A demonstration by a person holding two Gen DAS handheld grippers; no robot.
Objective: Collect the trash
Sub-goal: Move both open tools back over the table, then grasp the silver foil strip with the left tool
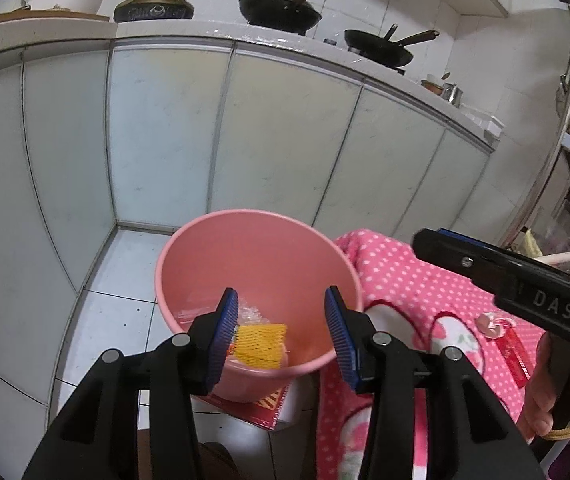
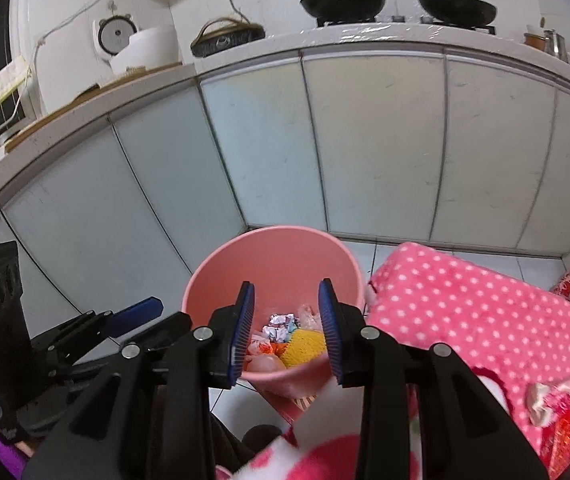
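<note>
One pink bucket [image 2: 275, 276] stood upright on the white tiled floor [image 1: 121, 268], its mouth facing up, holding a yellow foam net [image 2: 305, 344] and crumpled foil [image 2: 281, 326]. Above it hung the left gripper [image 1: 281, 332] and right gripper [image 2: 287, 332], fingers apart and empty. Pale cabinet doors [image 2: 373, 140] stood behind; a pink dotted blanket [image 2: 477, 316] lay beside, carrying a red wrapper [image 1: 513, 350].

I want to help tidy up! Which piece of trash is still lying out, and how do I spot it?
Find the pink polka-dot blanket right of the pink bucket. Near its front edge lies a red wrapper with crumpled white paper beside it. It is the only shiny red thing lying on the blanket.
</note>
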